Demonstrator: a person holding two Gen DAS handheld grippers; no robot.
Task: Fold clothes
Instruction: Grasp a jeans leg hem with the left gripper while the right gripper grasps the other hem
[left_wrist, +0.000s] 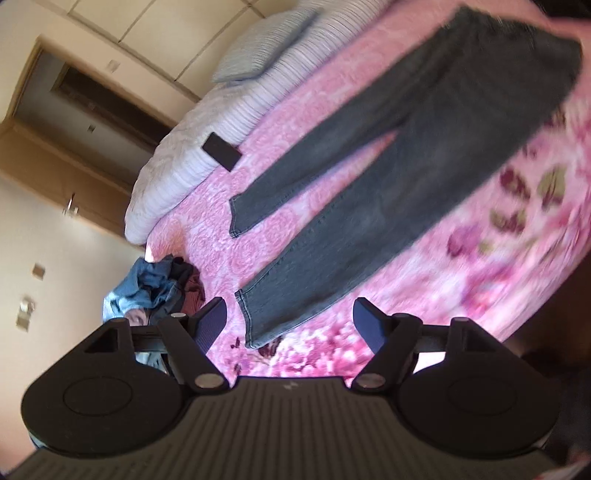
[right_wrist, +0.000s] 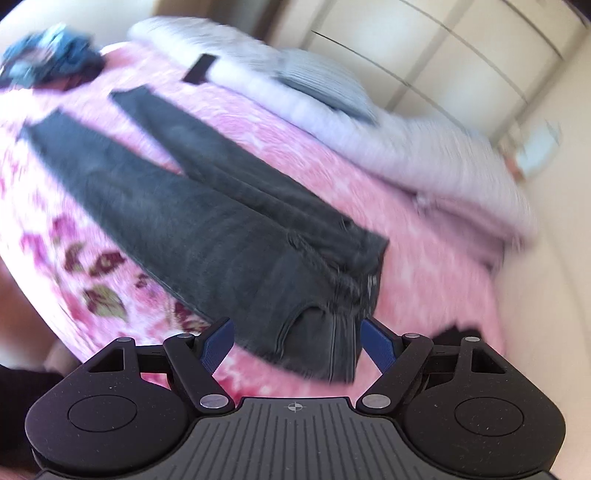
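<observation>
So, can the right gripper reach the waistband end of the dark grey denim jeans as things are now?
Probably yes. The right gripper is open, and the waistband end of the dark grey denim jeans lies flat on the pink floral bedspread just ahead of its fingers, with nothing between.

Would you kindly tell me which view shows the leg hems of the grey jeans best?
The left wrist view: both hems of the grey jeans lie sharp near the fingers. The right wrist view shows them distant and blurred, with the waistband nearest.

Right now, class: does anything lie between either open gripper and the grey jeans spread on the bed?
Nothing visible does. The left gripper faces the jeans at the leg hems; the right gripper faces the waistband, only pink bedspread between.
</observation>
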